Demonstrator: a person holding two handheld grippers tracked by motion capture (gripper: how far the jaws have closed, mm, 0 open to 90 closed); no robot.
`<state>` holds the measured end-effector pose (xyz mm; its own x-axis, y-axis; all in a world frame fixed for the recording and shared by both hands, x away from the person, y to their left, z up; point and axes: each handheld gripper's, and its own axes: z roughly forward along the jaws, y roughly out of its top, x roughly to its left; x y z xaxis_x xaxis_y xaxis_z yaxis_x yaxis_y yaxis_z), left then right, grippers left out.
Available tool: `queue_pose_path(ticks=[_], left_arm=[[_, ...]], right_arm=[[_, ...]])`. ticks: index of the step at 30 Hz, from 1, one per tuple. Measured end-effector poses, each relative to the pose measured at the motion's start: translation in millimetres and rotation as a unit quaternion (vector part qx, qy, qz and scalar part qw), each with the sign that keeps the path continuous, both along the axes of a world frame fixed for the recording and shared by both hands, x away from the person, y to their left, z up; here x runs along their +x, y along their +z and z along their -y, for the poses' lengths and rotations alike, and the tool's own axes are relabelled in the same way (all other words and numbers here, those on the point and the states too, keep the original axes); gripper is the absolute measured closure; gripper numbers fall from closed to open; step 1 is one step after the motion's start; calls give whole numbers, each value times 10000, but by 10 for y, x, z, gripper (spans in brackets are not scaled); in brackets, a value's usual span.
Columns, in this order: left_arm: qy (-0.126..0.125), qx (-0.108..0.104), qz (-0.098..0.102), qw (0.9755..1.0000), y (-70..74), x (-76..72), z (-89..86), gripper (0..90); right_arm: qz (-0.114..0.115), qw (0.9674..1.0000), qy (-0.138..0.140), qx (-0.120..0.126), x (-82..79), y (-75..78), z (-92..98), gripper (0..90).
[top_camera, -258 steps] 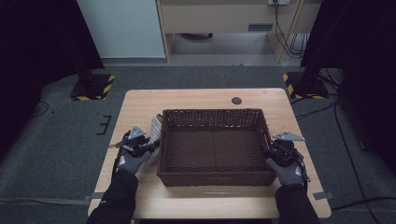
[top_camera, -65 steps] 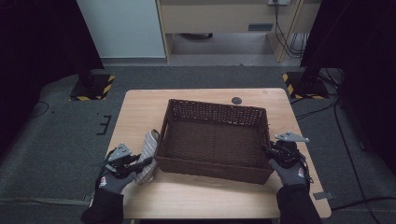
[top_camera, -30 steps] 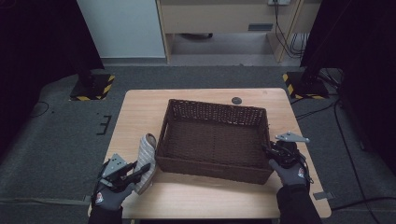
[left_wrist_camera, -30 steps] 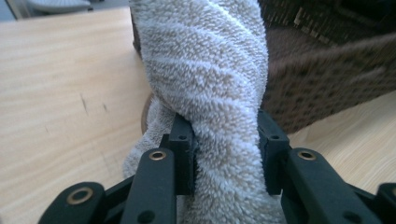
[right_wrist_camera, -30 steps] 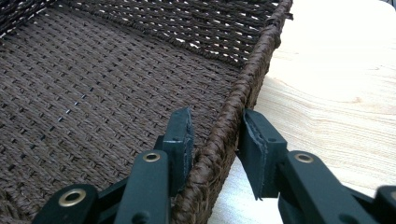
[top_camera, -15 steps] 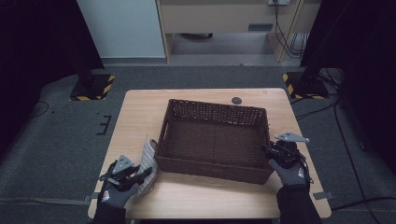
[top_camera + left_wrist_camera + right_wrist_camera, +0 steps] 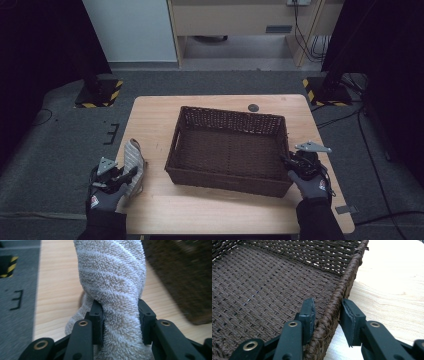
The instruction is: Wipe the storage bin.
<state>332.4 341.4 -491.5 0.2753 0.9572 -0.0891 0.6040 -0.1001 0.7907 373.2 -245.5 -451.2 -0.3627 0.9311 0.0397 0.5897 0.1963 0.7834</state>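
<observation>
High view, setting: a light wooden tabletop [image 7: 210, 212] carries a dark wicker basket [image 7: 227, 114], empty and turned slightly askew. A person's gloved hands come in from the bottom edge.
High view, left side: the left gripper [image 7: 131, 173] sits near the tabletop's left edge and holds a rolled pale towel [image 7: 132, 156], which lies outside the basket, near its left wall but apart from it.
High view, right side: the right gripper [image 7: 286, 161] is at the basket's right wall, near the front corner.
Left gripper view, jaws: the left gripper [image 7: 117, 307] has its jaws clamped on the towel [image 7: 110, 277], with the pile bulging around both pads. They have just eased open a little, with the towel between them. The basket is a dark blur at upper right.
Right gripper view, jaws: the right gripper [image 7: 327, 305] straddles the rim of the basket [image 7: 352, 272], one jaw inside and one outside, pinching the woven edge.
Step in hand: judged as carrying the towel while the other hand steadies the basket.
Next move calls for: probably either lifting the towel over the near wall and into the basket, or setting it down on the tabletop and releasing it. Either way the rim hold should stay firm so the basket does not slide.
</observation>
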Motion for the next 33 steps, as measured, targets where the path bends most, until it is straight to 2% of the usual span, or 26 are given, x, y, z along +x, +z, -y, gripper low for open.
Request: queue_pose_path(ticks=[1,6,9,15,21,25,30,33], left_arm=[[4,-44,-58,10000,-25,14,-10,631],[-56,122,-212,9997,-117,92,34,593],[-158,141,-186,9996,-160,135,74,540],[-159,88,-85,9998,-173,141,91,440],[-125,-10,70,9999,-109,111,85,358],[-127,-134,216,9996,-39,82,87,343],[-90,-304,501,9982,103,48,115,342],[-186,-339,591,9975,184,44,160,355]], right_arm=[[1,10000,2,2,0,0,1,648],[-8,10000,-6,31,0,0,2,646],[-10,10000,-11,34,2,0,2,643],[-23,10000,-16,68,8,-2,8,633],[-24,9999,-40,149,15,-12,31,589],[7,9999,-86,92,16,-12,33,549],[27,9999,-105,95,16,-9,36,532],[36,9999,-83,82,12,4,36,529]])
